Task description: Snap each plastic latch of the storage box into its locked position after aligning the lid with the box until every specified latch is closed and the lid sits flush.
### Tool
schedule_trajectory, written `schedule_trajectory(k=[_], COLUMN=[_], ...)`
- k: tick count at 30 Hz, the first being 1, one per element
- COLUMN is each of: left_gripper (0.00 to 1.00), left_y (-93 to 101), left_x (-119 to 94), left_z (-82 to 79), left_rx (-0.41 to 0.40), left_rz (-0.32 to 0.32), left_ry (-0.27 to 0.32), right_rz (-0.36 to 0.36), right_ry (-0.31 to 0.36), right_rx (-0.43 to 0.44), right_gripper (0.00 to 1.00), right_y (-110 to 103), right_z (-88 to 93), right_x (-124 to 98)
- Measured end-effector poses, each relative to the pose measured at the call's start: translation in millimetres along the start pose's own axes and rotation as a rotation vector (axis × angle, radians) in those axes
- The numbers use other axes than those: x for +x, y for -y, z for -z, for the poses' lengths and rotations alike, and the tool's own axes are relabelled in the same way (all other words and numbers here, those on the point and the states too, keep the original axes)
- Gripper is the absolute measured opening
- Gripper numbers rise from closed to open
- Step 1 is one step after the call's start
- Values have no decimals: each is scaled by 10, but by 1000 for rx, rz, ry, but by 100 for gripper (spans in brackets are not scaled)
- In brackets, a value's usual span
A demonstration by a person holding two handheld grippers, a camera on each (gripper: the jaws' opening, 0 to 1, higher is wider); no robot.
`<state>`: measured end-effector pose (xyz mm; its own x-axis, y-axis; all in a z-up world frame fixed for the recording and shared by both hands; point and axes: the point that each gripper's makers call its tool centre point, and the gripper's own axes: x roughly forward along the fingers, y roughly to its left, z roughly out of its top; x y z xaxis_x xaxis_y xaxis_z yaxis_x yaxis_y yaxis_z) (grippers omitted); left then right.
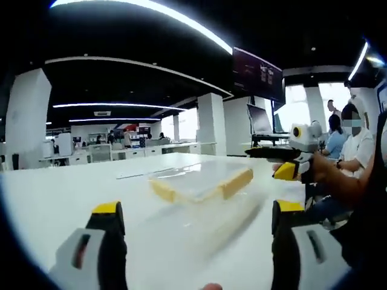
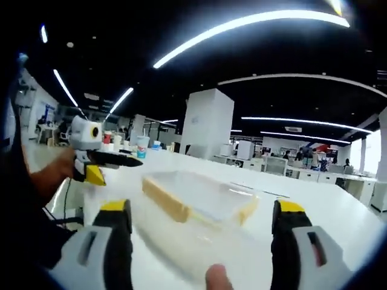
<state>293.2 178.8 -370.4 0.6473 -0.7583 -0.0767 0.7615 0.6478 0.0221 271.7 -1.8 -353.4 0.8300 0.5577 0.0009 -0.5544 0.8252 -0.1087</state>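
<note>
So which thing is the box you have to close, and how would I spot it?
Look at the big white table that runs across the room. Out on it, in front of both grippers, lies a flat see-through box with its lid on. You can tell it by the yellow latches along its ends; nothing else lying on the table near it has that colour.

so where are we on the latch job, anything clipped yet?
Barely started, by the look of it. Done: the clear lid appears to rest on the storage box on the white table; blur hides whether it is flush. In hand: nothing; the left claw and right claw are open, short of the box. Left: the yellow latches, whose state I cannot read.
</note>
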Motion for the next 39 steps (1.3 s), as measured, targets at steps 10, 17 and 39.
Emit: schedule_trajectory(k=[10,17,39], left_gripper=[100,100,100], left_y=[35,9,183], left_x=[-120,-233,-297], left_z=[47,56,-33], left_rx=[20,-8,123], left_rz=[22,42,57], left_ry=[-18,21,204], right_rz=[71,70,51], right_ry=[-62,15,118], right_rx=[-61,-65,-34], right_gripper=[100,100,100], right_y=[130,133,49], right_z=[141,112,170], right_x=[-277,-340,-413])
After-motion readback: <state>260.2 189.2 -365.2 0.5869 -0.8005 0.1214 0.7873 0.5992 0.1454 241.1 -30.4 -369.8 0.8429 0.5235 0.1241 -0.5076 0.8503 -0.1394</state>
